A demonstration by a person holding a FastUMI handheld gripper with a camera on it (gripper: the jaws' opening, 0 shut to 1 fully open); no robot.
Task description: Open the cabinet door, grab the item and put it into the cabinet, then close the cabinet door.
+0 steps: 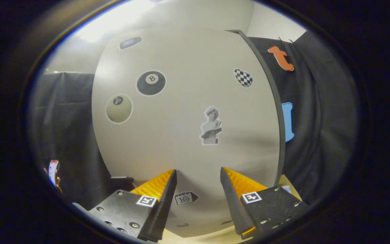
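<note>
Your gripper (198, 176) sits wide open with nothing between its fingers, nosed up close to the door (188, 101). That pale door, closed as far as you can tell, carries stickers: an eight-ball (151, 83), a bust (211, 126), a checkered heart (243, 78).

Close, facing cabinet door (188, 112) head-on

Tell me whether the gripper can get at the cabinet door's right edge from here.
Probably yes: the gripper is open, facing the cabinet door close up, with nothing between its fingers and the door's right edge, which borders the black cloth.
</note>
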